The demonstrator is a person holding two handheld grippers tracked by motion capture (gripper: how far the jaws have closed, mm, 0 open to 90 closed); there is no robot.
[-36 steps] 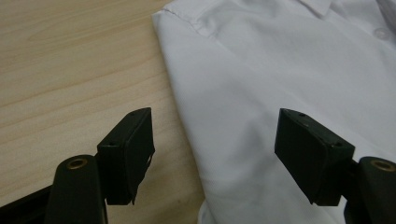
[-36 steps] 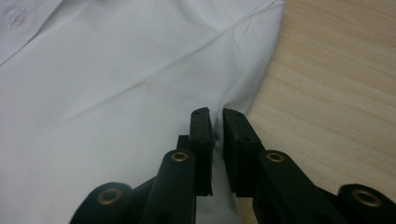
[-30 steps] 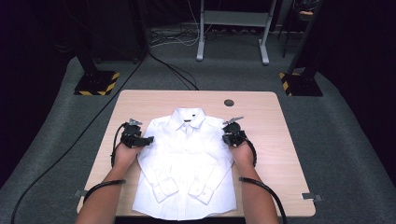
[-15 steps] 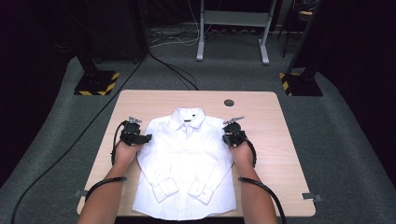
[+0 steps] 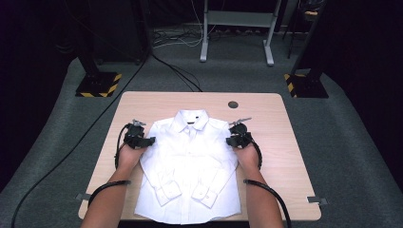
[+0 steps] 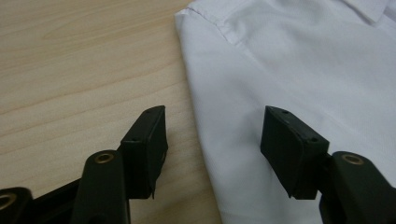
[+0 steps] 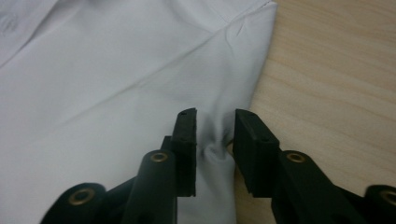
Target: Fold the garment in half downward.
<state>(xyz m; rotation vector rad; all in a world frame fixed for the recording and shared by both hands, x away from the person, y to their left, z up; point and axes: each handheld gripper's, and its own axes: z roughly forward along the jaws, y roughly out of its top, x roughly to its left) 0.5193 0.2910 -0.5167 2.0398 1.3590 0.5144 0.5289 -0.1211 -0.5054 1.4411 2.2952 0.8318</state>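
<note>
A: We have one white shirt (image 5: 190, 166) lying flat and face up on the table (image 5: 275, 123), collar at the far side, both sleeves folded in over the front.

B: And the tongs? We count two.

A: The left tongs (image 6: 212, 149) straddle the shirt's left side edge below the shoulder, one jaw over bare wood, the other over cloth. Their jaws stand fairly wide and have just been closing, nothing pinched yet.

B: The right tongs (image 7: 215, 149) sit at the opposite edge. Their jaws are narrow and have just been opening, with a puckered fold of cloth between them; we can't tell whether the pads press it.

A: Around it, one round dark grommet (image 5: 233, 104) is near the table's far edge, well apart from the collar. Nothing blocks either side.
</note>
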